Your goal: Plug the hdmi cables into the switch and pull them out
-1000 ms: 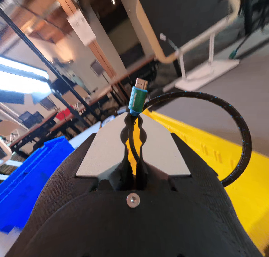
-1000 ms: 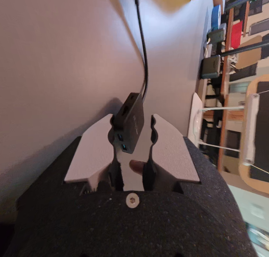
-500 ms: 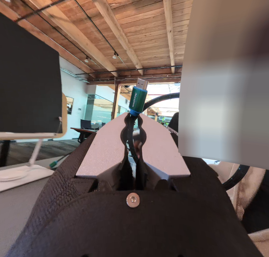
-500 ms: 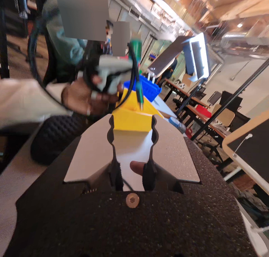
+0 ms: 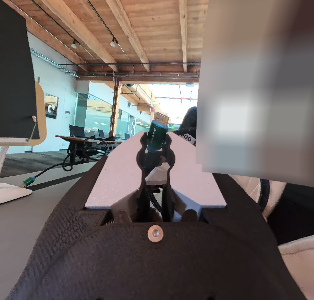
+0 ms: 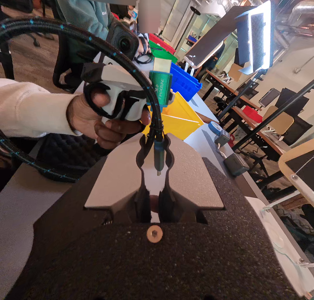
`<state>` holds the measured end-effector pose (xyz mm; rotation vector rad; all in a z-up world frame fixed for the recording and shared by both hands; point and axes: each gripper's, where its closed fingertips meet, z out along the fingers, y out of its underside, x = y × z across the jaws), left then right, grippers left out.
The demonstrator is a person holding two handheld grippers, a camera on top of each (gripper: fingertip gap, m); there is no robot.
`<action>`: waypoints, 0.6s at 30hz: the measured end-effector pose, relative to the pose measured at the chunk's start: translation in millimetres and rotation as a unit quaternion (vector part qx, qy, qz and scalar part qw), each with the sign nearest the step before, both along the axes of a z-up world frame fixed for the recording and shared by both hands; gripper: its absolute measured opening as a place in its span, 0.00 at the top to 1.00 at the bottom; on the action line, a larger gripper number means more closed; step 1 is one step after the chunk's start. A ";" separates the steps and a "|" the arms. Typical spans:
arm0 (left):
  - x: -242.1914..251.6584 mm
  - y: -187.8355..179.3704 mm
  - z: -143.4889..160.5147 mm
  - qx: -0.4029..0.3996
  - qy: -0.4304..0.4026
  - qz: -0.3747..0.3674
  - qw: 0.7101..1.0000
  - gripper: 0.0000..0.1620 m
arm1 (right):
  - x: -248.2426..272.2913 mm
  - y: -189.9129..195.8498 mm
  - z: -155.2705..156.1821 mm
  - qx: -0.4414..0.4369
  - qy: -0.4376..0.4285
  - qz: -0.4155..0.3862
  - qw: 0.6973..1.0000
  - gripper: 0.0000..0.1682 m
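My left gripper (image 5: 155,135) is shut on a green HDMI plug (image 5: 157,133) that points up and away, tilted right. Its black braided cable (image 6: 95,42) loops wide to the left in the right wrist view, where the same plug (image 6: 160,87) stands upright in the hand-held left gripper. A second green plug (image 6: 158,155) hangs tip toward the camera between the fingers of my right gripper (image 6: 156,137). The jaws are closed around its blue collar and the cable. The switch is not in view.
A yellow bin (image 6: 178,121) and a blue bin (image 6: 185,86) stand behind on the white table. A blue tape roll (image 6: 215,126) and a grey box (image 6: 236,164) lie at the right edge. Another green-ended cable (image 5: 28,181) lies by a white stand base (image 5: 10,191). A person (image 6: 81,11) stands behind. My right fingertips sit around 5 cm from my left ones.
Both grippers swung up off the table. The black switch left the right view. The right jaws narrowed around the second plug. The left plug slid back between slightly wider jaws.
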<state>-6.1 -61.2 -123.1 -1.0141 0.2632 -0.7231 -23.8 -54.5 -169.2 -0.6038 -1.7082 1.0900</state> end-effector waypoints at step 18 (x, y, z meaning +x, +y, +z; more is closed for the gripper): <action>-6.9 -9.4 3.6 0.063 -0.016 0.093 0.994 0.92 | -2.1 -14.5 -1.7 -0.035 0.006 0.008 0.999 0.88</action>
